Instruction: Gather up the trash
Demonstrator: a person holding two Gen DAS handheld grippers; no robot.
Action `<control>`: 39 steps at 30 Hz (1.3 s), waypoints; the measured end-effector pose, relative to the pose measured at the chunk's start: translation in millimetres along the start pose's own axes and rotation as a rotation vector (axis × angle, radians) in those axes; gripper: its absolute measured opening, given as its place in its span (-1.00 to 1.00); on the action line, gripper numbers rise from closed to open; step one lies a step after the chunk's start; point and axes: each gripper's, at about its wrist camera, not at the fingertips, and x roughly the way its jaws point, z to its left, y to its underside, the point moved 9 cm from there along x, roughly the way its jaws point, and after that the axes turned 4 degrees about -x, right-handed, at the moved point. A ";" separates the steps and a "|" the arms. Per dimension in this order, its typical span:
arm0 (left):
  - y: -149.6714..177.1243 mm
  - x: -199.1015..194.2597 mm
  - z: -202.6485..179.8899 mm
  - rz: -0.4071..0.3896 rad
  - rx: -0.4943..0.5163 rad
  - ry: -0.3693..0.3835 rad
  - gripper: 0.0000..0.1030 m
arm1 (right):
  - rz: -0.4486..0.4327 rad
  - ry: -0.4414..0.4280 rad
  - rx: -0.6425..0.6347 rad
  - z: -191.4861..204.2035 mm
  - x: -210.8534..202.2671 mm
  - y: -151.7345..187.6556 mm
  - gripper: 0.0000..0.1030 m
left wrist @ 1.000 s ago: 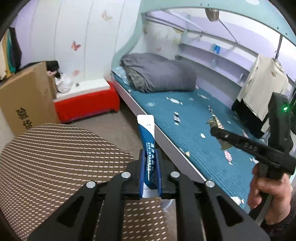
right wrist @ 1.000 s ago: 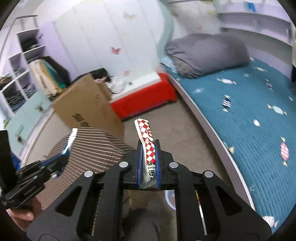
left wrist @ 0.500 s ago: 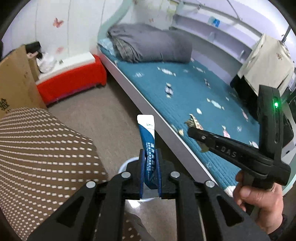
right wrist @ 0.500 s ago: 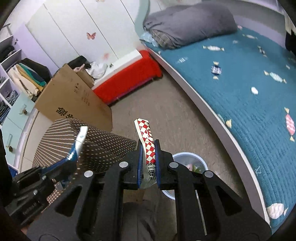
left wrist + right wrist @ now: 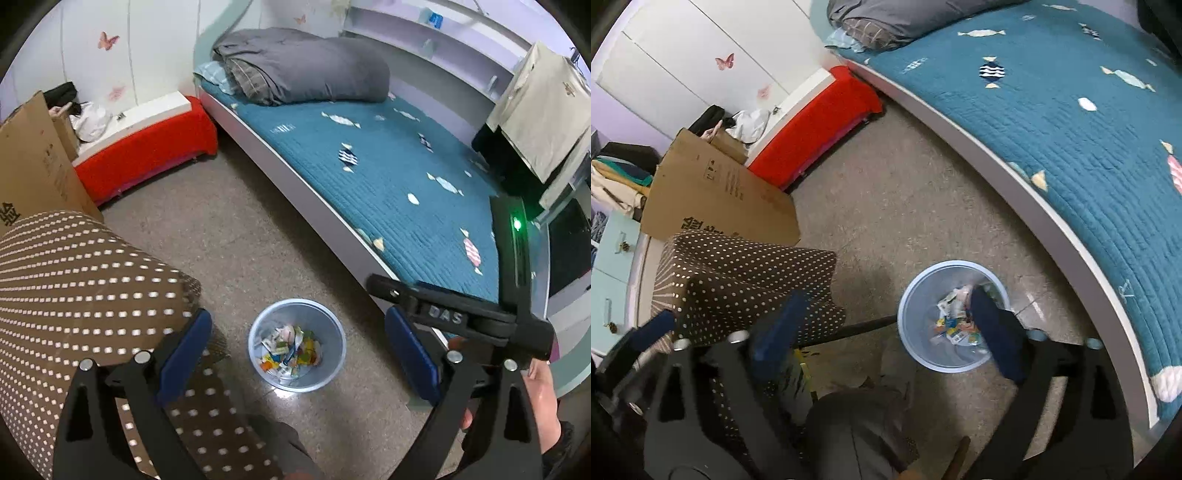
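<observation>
Both grippers tilt steeply down over the trash bin, and both sets of jaws are springing apart with nothing between the blue pads. Seen from its own camera, the left gripper frames the bin squarely between its two fingers. Over at the right edge of that view the right gripper comes in as a black bar with raised lettering, a green light glowing on its upright body, and the person's right hand wrapped around the handle below it. From the right wrist camera, the right gripper hangs with one blurred blue pad over the bin's mouth and the other spread well away toward the spotted stool.

One bin stands on the speckled floor, between the stool and the bed, a little nearer the bed's white rim. It is a pale blue, round, tapering plastic bucket. At its bottom lies a loose heap of small wrappers in white, yellow, orange and green; I cannot count them singly.

Beyond the bin, one cardboard box leans just behind the stool, and one red bench sits further back against the wall. One grey quilt is bundled at the far end of the bed.
</observation>
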 end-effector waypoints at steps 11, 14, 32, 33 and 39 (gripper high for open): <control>7.3 -73.9 16.8 -0.151 0.010 -0.071 0.86 | -0.081 0.061 -0.077 32.8 -58.1 6.8 0.88; 10.4 -107.9 23.8 -0.226 0.018 -0.114 0.89 | -0.105 0.060 -0.117 54.2 -77.9 10.3 0.88; 61.3 -329.5 111.8 -0.570 -0.155 -0.473 0.90 | -0.452 0.022 -0.480 265.2 -249.7 58.3 0.88; 66.1 -343.4 114.5 -0.592 -0.155 -0.501 0.90 | -0.467 0.022 -0.494 274.3 -256.3 63.0 0.88; 83.0 -388.4 122.9 -0.643 -0.192 -0.518 0.90 | -0.539 0.034 -0.562 310.0 -288.7 88.5 0.88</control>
